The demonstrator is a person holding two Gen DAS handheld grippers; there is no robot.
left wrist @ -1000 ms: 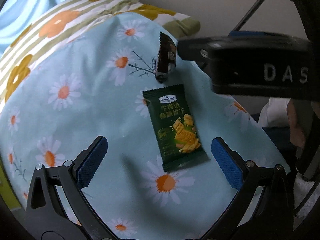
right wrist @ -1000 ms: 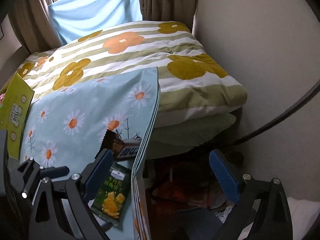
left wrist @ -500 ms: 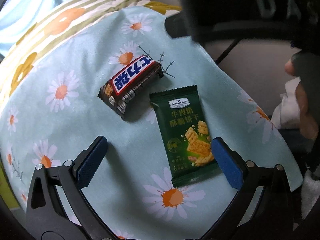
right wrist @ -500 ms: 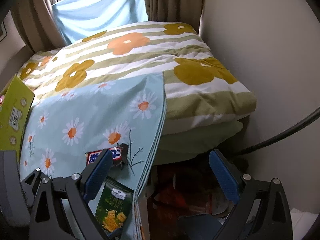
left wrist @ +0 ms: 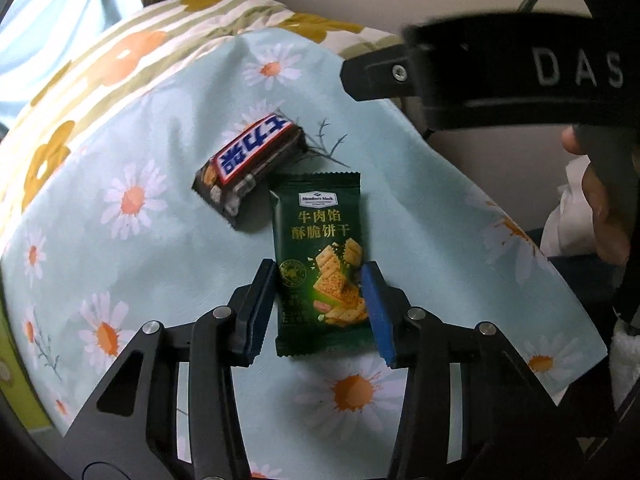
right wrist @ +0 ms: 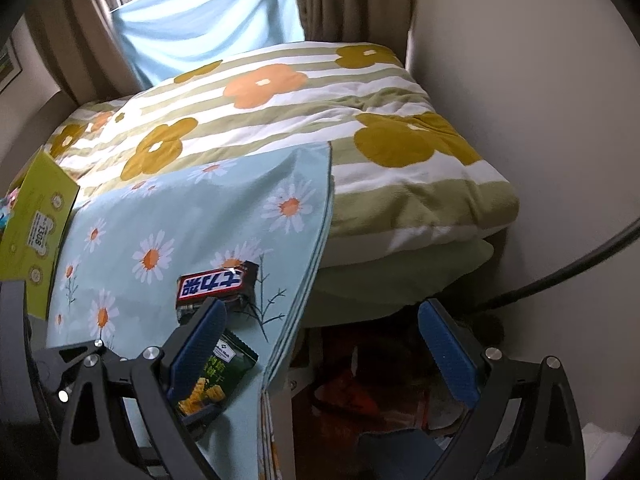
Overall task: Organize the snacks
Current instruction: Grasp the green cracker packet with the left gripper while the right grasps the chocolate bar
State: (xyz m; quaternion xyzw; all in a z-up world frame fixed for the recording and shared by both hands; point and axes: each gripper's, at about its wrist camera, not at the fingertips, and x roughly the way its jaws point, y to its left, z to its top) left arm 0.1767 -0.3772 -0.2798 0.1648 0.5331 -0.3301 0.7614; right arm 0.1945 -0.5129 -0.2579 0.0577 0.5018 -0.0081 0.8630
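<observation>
Foil-thin green biscuit packet (left wrist: 320,264) sits betw. left claw (left wrist: 322,308) pads, clenched on its lower half; light, crinkly, crushable. Right claw (right wrist: 320,350) released.

Left gripper (left wrist: 322,306): black angular frame showing silver screws, blue ribbed finger pads (left wrist: 376,312). Right gripper (right wrist: 322,354): matching black frame, blue pads, body bearing white "DAS" lettering. Bare skin showing on hand (left wrist: 600,200).

Dark green biscuit packet (left wrist: 320,264), daisy-print cloth (left wrist: 120,240)
</observation>
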